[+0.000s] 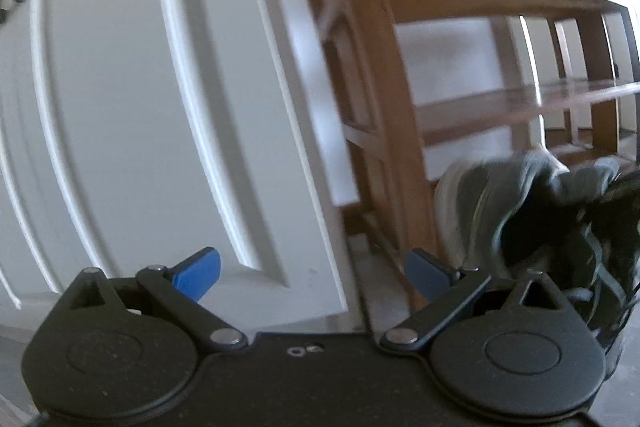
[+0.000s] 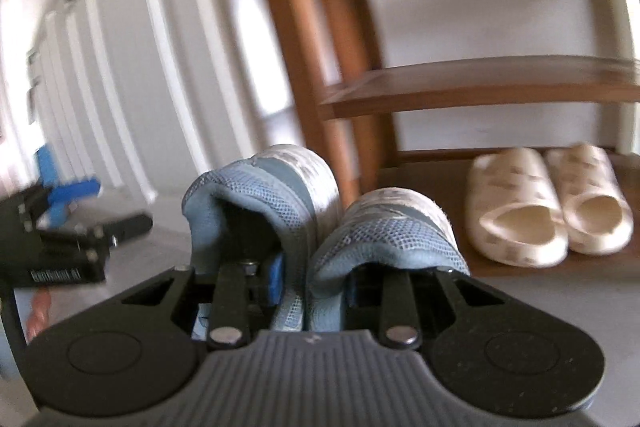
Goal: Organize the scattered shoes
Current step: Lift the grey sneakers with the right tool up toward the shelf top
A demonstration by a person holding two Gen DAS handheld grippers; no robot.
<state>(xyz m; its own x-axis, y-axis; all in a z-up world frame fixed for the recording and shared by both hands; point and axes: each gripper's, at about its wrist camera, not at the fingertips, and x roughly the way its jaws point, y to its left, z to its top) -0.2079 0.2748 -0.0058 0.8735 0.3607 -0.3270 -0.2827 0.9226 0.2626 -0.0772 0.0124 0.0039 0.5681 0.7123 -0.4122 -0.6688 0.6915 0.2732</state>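
The right gripper (image 2: 310,285) has its jaws pinched on the pair of blue mesh sneakers (image 2: 320,227), held before the brown wooden shoe rack (image 2: 480,87); the left gripper (image 1: 312,269) has wide, empty jaws. Better to lower the sneakers level beside the cream slides (image 2: 548,203).

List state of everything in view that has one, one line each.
Right gripper: shut on blue sneakers, pinching their inner collars together.
Blue sneakers: both held off the floor, side by side, in front of the rack.
Left gripper: open, nothing between the pads.
Cream slippers: paired on the rack's bottom shelf.
Shoe rack: upright; the middle shelf shows bare.
White door: blurred, whether shut can't be told.
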